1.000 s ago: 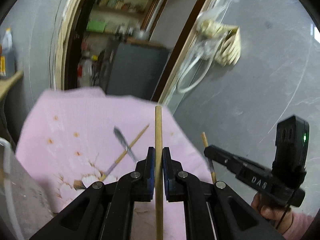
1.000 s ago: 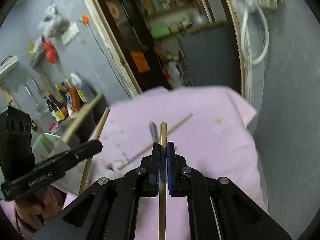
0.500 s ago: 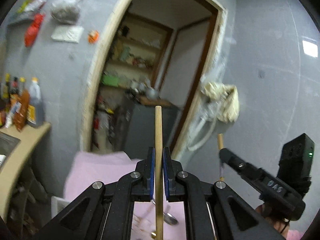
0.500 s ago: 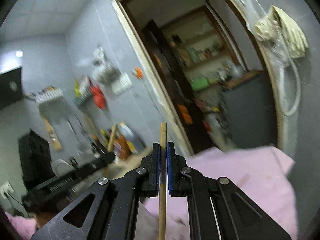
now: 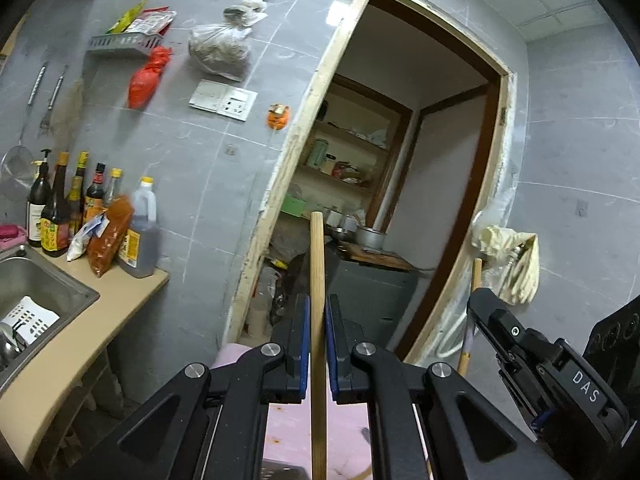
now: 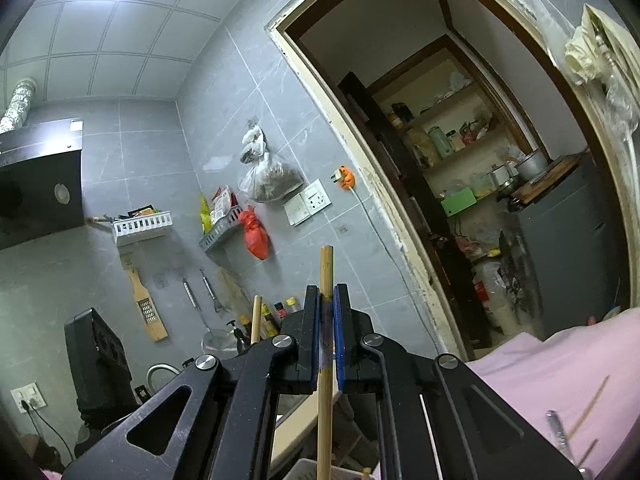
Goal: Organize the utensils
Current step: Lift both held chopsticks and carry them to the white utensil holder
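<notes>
Chopsticks: your left gripper and right gripper each clamp one; lower them level, without twisting.

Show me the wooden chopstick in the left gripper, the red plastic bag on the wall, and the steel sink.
Wooden chopstick (image 5: 317, 264), left wrist view, shaft above the gripper.
Red plastic bag (image 5: 147, 78), left wrist view, bag's middle.
Steel sink (image 5: 70, 295), left wrist view, right rim.

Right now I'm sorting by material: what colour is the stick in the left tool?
Light tan wood, the chopstick, seen best in the left wrist view.
</notes>
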`<state>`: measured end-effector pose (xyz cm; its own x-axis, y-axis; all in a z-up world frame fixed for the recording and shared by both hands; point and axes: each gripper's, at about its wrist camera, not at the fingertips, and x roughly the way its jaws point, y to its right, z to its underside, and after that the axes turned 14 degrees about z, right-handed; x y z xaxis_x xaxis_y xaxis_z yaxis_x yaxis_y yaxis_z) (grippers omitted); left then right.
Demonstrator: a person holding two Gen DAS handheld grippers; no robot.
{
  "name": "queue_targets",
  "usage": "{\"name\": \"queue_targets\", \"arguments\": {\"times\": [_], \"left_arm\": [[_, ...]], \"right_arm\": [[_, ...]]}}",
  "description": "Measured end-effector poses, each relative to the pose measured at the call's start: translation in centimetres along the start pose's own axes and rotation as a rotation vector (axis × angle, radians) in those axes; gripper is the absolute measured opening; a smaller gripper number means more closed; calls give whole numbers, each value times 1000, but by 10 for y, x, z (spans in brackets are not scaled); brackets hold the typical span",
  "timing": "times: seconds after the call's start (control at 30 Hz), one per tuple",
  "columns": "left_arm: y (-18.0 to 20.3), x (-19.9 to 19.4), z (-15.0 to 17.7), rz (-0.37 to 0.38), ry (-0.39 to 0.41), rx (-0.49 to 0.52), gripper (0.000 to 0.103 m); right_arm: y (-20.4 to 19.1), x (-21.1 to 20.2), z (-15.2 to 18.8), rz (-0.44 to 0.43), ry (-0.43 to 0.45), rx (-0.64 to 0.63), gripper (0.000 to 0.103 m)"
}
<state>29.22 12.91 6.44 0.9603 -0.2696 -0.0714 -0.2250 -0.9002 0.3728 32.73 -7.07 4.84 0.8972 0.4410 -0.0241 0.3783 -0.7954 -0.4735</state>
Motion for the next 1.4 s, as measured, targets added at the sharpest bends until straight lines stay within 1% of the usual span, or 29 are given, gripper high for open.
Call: {"name": "queue_targets", "arguments": {"times": [0.07, 0.13, 0.27, 0.43, 0.63, 0.73, 0.93, 1.0, 1.13, 1.2, 1.4], "left_arm": [[-8, -1, 5, 0, 3, -11, 7], [-13, -1, 10, -15, 11, 2, 7], [-18, -1, 19, -33, 20, 13, 8], [-14, 2, 20, -37, 6, 33, 8], [-4, -3, 23, -54, -17, 93, 8], [1, -11, 27, -63, -12, 127, 8], [11, -32, 29, -75, 65, 183, 8], [13, -35, 29, -78, 87, 201, 8], [14, -29, 27, -70, 100, 212, 8], [12, -26, 29, -76, 91, 219, 8], [7, -30, 42, -86, 38, 192, 8]], "right_arm": [[-1, 8, 12, -7, 11, 15, 6], [0, 12, 24, -10, 20, 11, 6], [-3, 18, 43, -13, 18, -41, 6], [-5, 19, 60, -16, -17, -108, 6], [-1, 10, 65, -18, -50, -151, 6], [1, 4, 68, -15, -63, -171, 6], [4, -9, 70, -8, -79, -197, 6], [4, -14, 71, -5, -82, -214, 6], [5, -18, 73, -1, -90, -220, 6], [6, -20, 74, 2, -93, -220, 6], [8, -22, 76, 7, -115, -223, 6]]}}
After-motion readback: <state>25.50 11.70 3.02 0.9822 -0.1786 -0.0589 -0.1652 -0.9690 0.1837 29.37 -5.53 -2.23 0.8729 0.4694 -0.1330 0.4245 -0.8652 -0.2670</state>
